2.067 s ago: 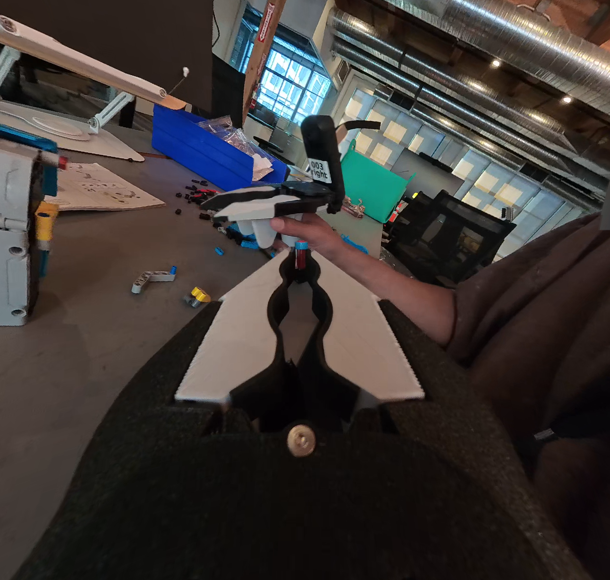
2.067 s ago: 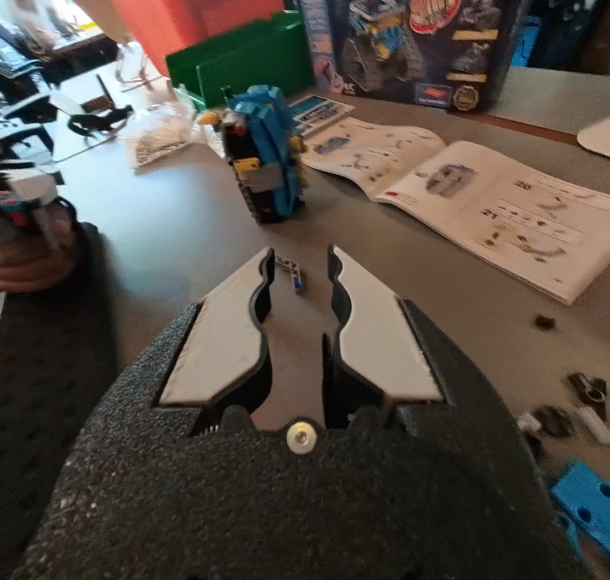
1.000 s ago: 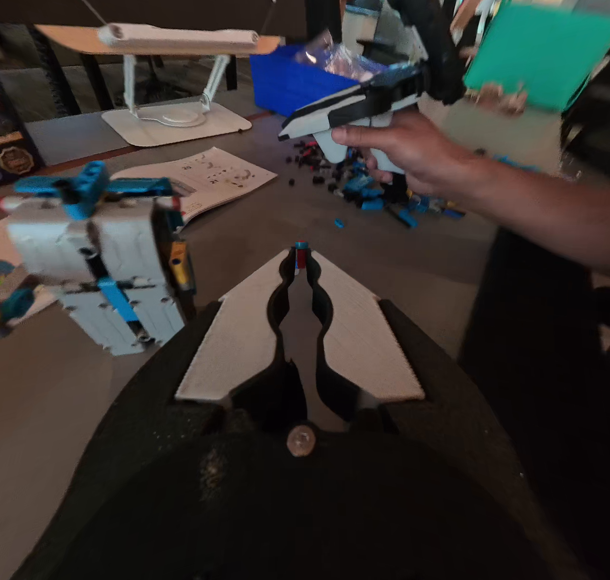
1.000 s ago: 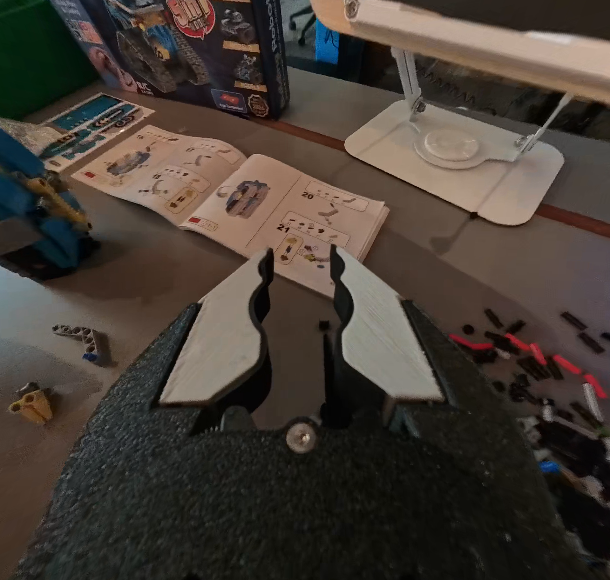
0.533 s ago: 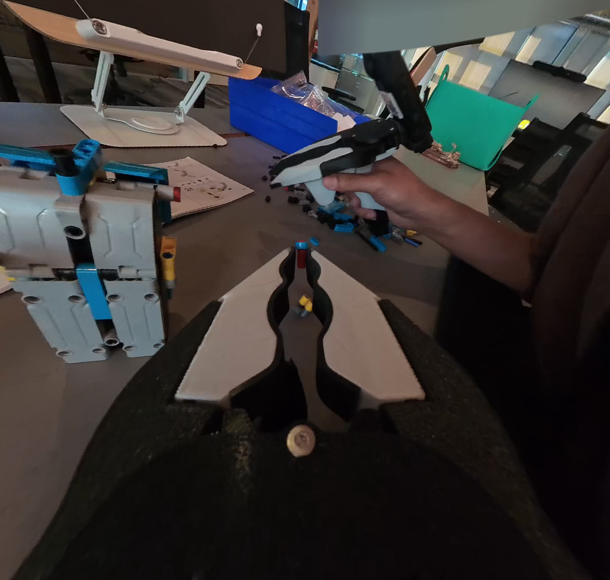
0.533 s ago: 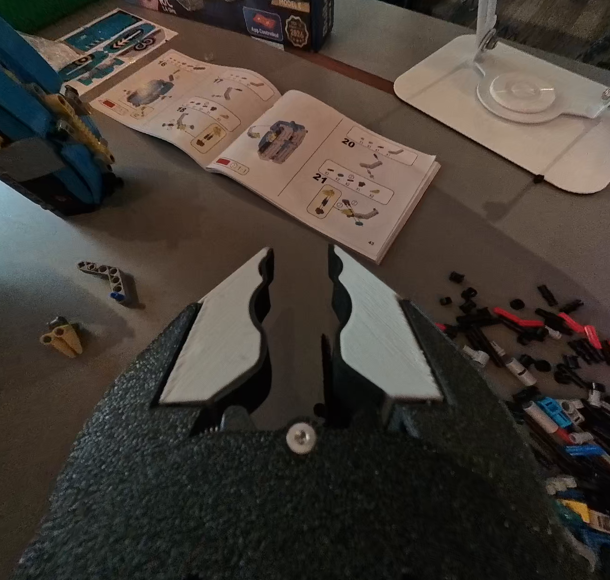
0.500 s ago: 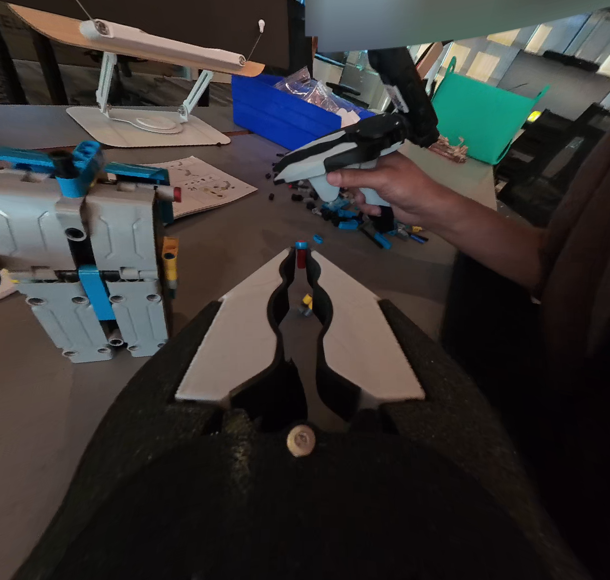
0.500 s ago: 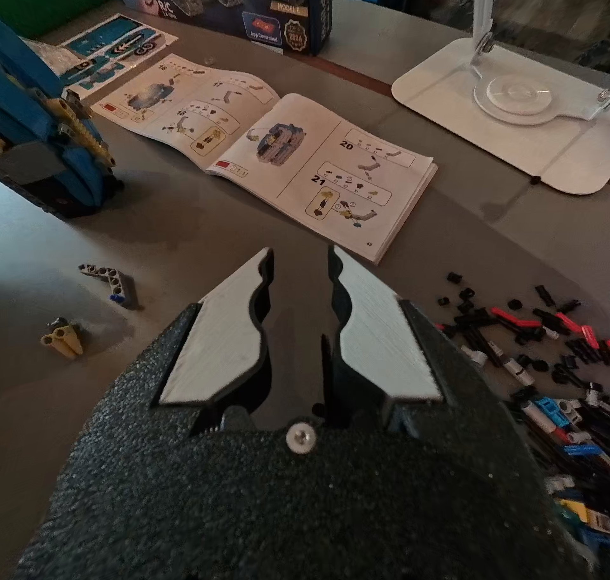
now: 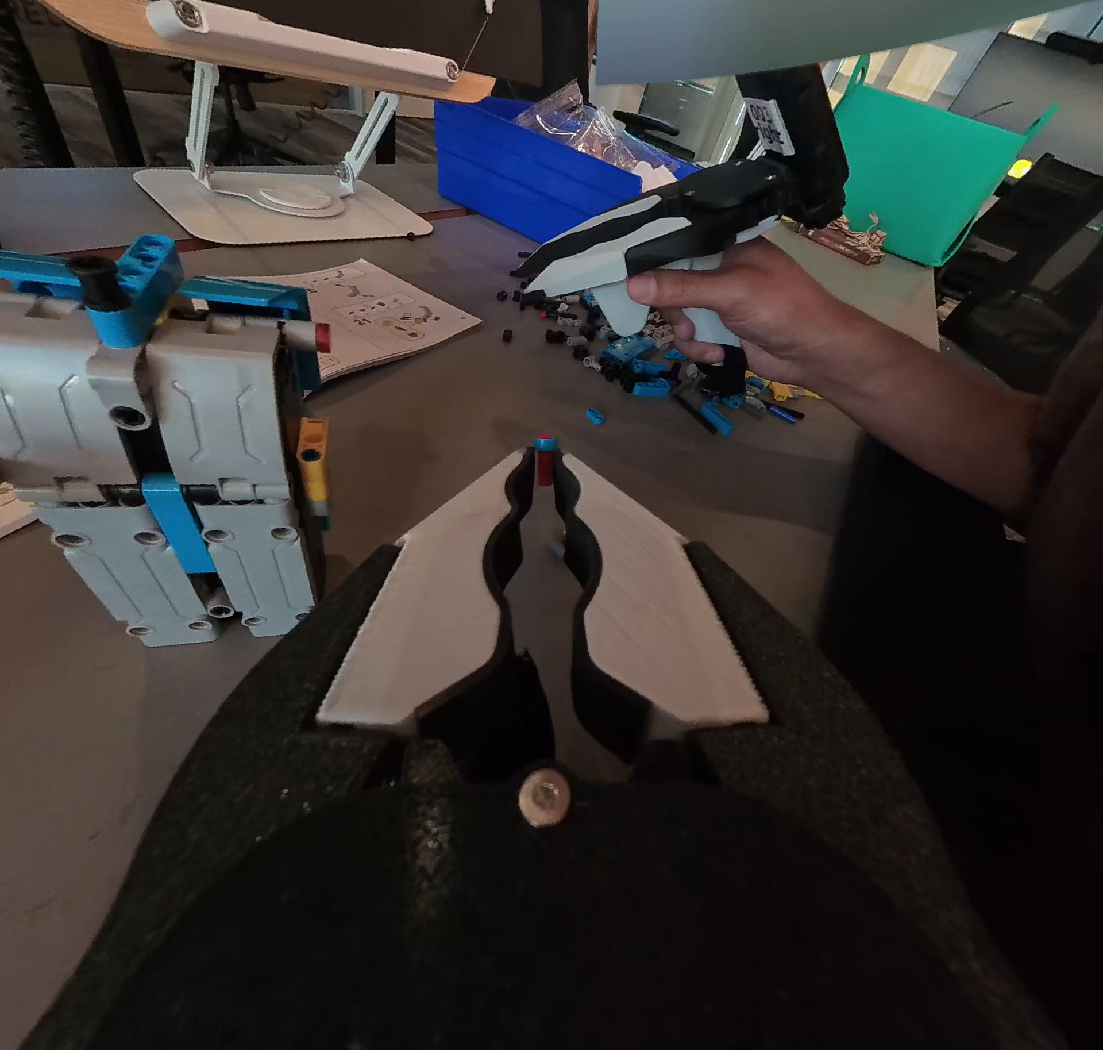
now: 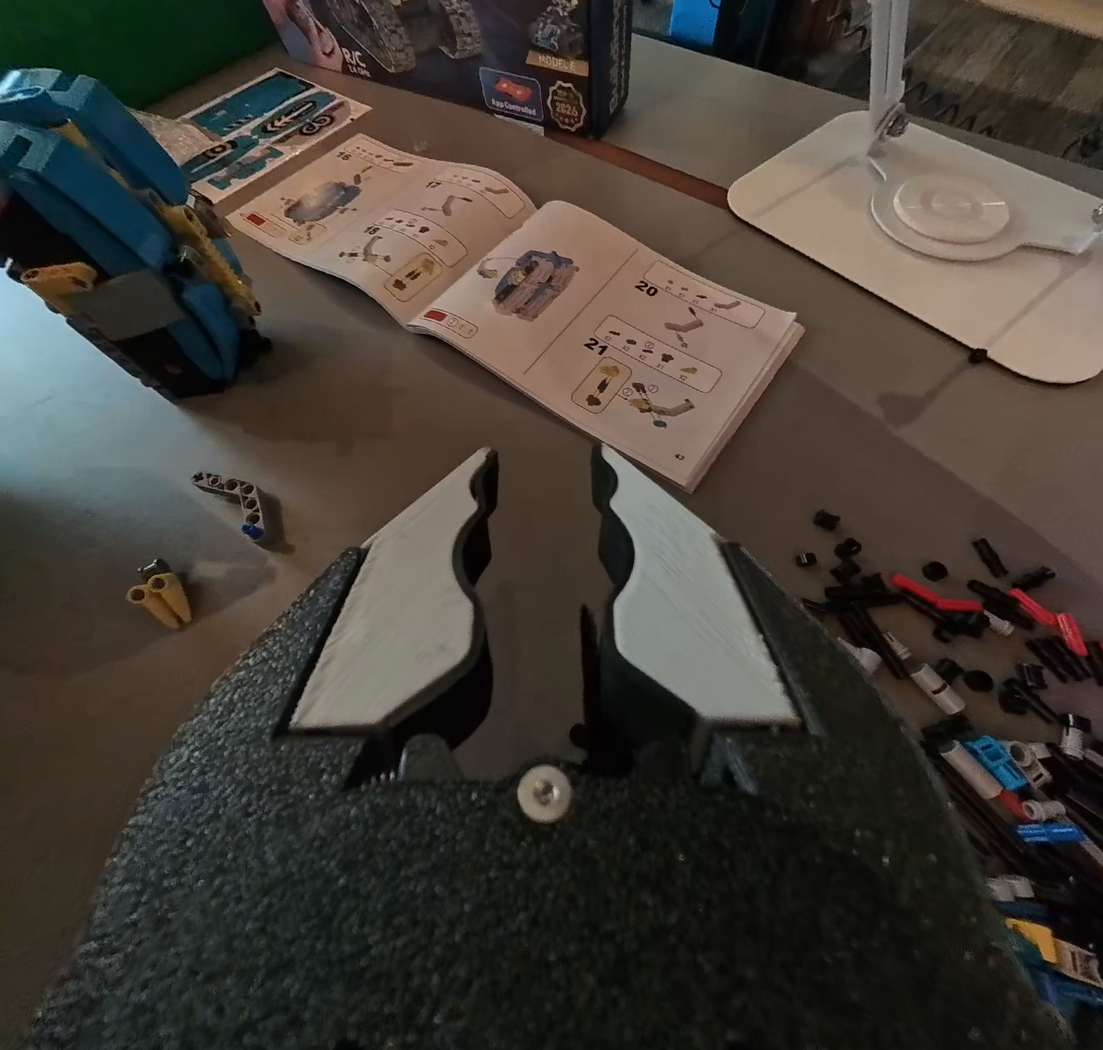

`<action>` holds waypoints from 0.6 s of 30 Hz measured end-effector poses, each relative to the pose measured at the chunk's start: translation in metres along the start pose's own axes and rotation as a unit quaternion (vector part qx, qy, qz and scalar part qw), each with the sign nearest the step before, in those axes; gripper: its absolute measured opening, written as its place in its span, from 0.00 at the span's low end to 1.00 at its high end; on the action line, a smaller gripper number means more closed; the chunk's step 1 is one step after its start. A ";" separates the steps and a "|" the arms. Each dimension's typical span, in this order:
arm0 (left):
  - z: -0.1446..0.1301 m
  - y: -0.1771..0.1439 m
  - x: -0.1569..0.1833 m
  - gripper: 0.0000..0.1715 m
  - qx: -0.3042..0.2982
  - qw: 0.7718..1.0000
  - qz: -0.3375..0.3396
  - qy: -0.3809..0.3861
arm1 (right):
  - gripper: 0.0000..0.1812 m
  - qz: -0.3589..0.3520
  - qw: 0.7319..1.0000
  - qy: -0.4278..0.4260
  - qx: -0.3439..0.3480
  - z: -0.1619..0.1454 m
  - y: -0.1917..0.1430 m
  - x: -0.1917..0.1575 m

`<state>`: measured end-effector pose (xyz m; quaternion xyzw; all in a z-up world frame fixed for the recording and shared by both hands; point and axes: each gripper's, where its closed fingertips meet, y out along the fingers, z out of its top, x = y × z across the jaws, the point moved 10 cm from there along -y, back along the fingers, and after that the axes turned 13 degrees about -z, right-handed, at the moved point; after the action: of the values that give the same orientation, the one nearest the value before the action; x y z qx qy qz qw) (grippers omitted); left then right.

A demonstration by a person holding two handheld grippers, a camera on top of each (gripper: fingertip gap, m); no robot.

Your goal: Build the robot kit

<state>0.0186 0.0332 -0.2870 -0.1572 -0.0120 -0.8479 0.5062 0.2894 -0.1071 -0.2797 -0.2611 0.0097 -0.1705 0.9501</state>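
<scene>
My left gripper [image 9: 544, 454] is shut on a small red pin with a blue end [image 9: 544, 461], held above the grey table. A grey and blue brick model [image 9: 155, 448] stands just to its left and shows again in the right wrist view [image 10: 119, 245]. My right gripper [image 10: 544, 460] is open and empty above the table, near the corner of an open instruction booklet [image 10: 537, 305]. It also shows in the left wrist view [image 9: 528, 278], held in a hand over a pile of small parts [image 9: 644, 352].
A pile of black, red and blue pins [image 10: 985, 663] lies at right. A grey angled beam [image 10: 239, 499] and a tan connector [image 10: 158, 597] lie at left. A white lamp base [image 10: 931, 233], a toy box [image 10: 477, 24], a blue bin [image 9: 537, 179] and a green bin [image 9: 931, 185] stand behind. Left tips to right tips: about 20 cm. The tan connector [image 10: 158, 597] lies some 9 cm from my left tips, 15 cm from my right tips.
The left gripper has kept hold of the pin and shifted slightly; the model sits nearer. The right gripper has swung from the model towards the booklet and parts pile, staying open.
</scene>
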 end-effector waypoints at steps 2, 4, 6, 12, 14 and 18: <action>0.000 0.001 0.000 0.03 -0.007 1.000 0.011 0.008 | 0.17 0.004 1.000 0.000 0.001 0.000 0.000 -0.001; 0.000 0.003 0.001 0.03 -0.015 0.999 0.020 0.025 | 0.17 0.013 1.000 0.002 0.002 0.000 0.001 -0.001; 0.000 0.005 0.002 0.03 -0.022 0.999 0.023 0.036 | 0.17 0.013 1.000 0.003 0.002 -0.001 0.002 -0.002; 0.000 0.003 0.000 0.03 -0.017 0.999 0.024 0.025 | 0.17 0.010 1.000 0.003 -0.007 -0.004 0.005 0.000; 0.000 0.003 -0.002 0.03 -0.017 0.999 0.028 0.020 | 0.17 0.013 1.000 0.005 -0.006 -0.004 0.005 -0.001; -0.001 0.006 0.000 0.03 -0.031 0.999 0.030 0.031 | 0.17 0.011 1.000 0.001 -0.006 -0.004 0.005 -0.001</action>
<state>0.0237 0.0300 -0.2890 -0.1469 0.0348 -0.8368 0.5263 0.2894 -0.1046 -0.2853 -0.2667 0.0148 -0.1598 0.9503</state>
